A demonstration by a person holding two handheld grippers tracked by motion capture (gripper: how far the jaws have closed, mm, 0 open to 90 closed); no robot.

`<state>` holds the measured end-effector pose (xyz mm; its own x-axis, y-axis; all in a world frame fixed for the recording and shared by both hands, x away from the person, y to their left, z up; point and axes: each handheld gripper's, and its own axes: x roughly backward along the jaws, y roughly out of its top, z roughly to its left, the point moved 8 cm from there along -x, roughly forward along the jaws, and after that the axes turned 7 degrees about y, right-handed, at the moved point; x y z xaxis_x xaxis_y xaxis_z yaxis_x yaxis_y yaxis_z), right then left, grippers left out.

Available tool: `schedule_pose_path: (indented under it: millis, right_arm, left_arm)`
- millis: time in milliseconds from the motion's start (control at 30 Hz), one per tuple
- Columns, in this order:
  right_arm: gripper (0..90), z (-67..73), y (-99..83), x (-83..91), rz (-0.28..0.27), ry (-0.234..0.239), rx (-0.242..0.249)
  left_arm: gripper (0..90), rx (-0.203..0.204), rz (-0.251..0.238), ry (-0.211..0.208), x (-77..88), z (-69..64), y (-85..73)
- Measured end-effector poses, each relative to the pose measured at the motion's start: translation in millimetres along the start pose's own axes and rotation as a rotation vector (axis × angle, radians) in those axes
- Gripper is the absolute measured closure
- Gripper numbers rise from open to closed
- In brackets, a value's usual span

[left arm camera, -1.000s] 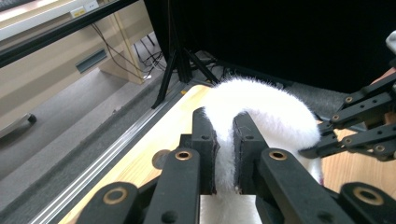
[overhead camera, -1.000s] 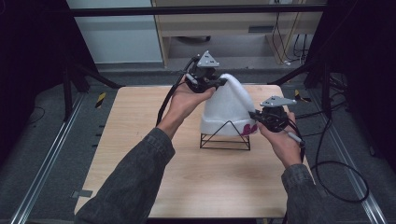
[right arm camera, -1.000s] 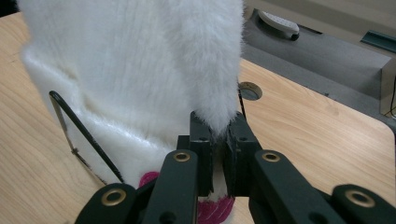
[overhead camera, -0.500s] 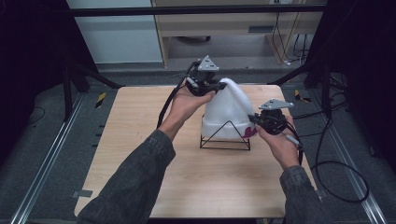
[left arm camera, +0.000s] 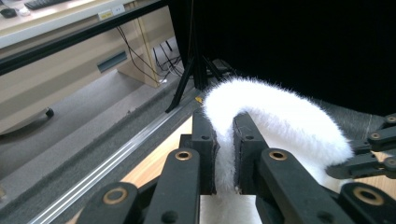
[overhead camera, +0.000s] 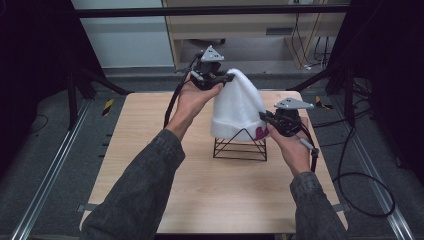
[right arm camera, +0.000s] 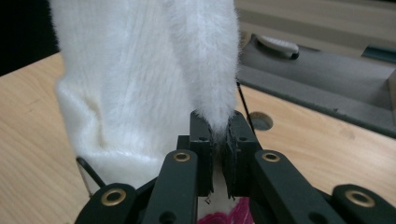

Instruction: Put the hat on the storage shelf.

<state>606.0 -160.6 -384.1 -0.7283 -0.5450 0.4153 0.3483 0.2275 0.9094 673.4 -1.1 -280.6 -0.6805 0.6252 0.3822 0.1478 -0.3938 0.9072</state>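
Two grippers pinch white hat (overhead camera: 235, 107) over wire stand (overhead camera: 240, 148)

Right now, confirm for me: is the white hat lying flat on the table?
No, the white hat sits draped over a black wire stand, its top pinched by the left gripper.

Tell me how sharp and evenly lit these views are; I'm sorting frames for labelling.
High view: table well lit, surroundings dark. Left gripper view: white hat fuzzy-edged against black, jaws soft up close. Right gripper view: hat fur bright, tabletop behind slightly soft.
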Motion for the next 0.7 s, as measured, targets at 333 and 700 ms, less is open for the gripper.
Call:
schedule_pose_path:
  millis: [333,700]
  right_arm:
    - [83.6,11.7,23.9,6.8,-0.085,0.011,0.023]
    - [83.7,16.4,6.2,1.7,0.004,0.009,0.084]
  left_arm:
    - [81.6,-0.006,-0.055,0.040,16.9,6.9,21.0]
    - [81.5,-0.049,-0.002,-0.003,29.9,-7.9,-2.7]
